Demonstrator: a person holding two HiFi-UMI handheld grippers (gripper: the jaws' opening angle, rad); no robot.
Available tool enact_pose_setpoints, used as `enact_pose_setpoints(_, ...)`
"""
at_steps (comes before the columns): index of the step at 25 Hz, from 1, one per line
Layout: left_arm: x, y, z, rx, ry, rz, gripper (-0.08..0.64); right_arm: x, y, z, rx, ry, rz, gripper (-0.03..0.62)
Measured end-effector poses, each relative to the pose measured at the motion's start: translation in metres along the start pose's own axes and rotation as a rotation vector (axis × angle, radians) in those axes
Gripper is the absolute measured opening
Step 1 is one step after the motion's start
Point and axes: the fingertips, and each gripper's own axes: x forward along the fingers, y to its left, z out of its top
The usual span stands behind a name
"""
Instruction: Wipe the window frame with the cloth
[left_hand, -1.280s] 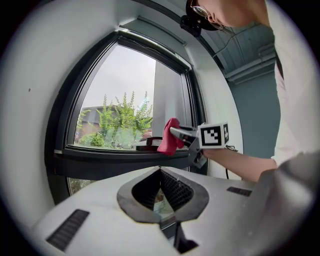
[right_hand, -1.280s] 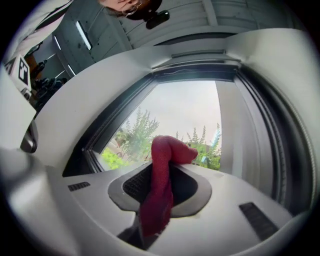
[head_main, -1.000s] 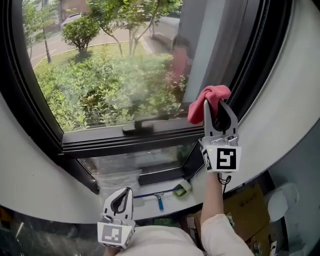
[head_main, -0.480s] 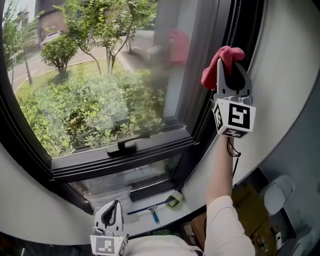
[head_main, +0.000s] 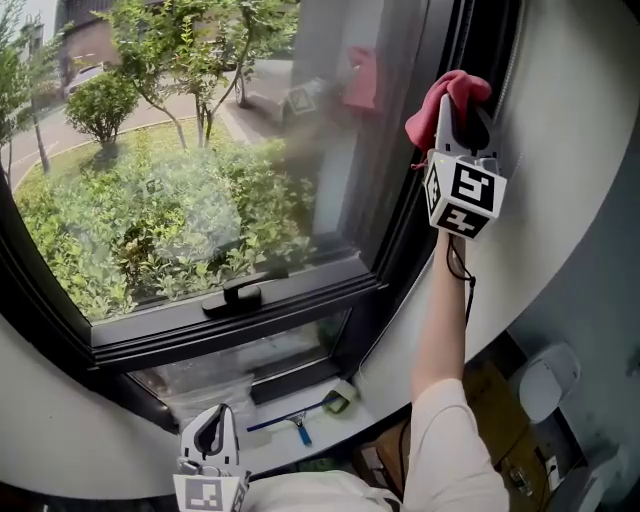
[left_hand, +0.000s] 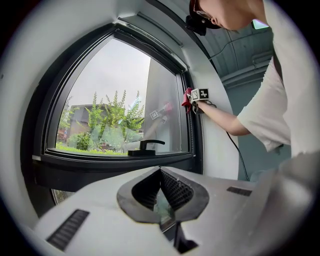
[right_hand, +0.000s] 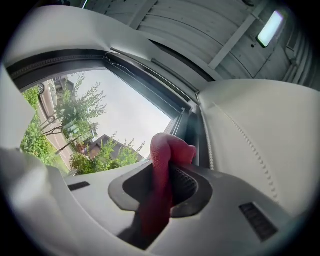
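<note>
My right tool (head_main: 462, 115) is rising along the window frame (head_main: 403, 200), gripping the cloth (head_main: 447, 92) against it and advancing the wipe; my left tool (head_main: 211, 438) is hanging closed, empty.

Blue-handled tool (head_main: 300, 423) lies on sill (head_main: 265, 452).

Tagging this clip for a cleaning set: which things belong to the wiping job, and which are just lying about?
In the job: red cloth; right hand-held gripper, shut on it; black window frame.
Lying about: blue-handled tool below the frame; window handle; left hand-held gripper, shut and empty.
</note>
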Motion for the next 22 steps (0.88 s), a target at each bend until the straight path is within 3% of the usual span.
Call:
enact_pose_setpoints(13,-0.005,-0.002,-0.004,-0.005,-0.007,0.008,0.008,-0.019,0.011,-0.023,0.032,0.02,-0.016,0.095)
enact_pose_setpoints(22,-0.005,-0.01,-0.002,-0.004,-0.003,-0.006,0.008,-0.024,0.01,-0.028,0.104,0.027,0.032,0.095)
